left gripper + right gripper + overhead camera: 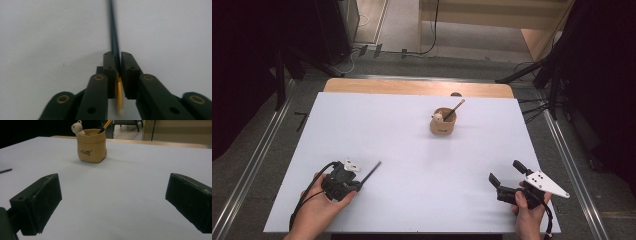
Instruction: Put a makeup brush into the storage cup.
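**Left gripper clamps a dark pencil low over the white table**

Far from both hands, a little right of centre, a tan pouch-shaped holder [443, 123] stands upright on the white table [377, 125]. A small bear figure [438, 118] sits at its rim, and one pencil with a yellow shaft [455, 108] leans out of it toward the far right. The stretch of table between the holder and the grippers is bare, so nothing stands in the way.

At the near left, the left gripper [119, 66] has its jaws closed on a slim dark pencil [113, 35]. The pencil is thin and straight, near-black along its shaft, with a yellow part [119, 93] showing behind the pads. It juts forward from the jaws and points far and rightward, low above the table.

At the near right, the right gripper [112, 202] rests low with its jaws spread wide and nothing between them, facing the holder.
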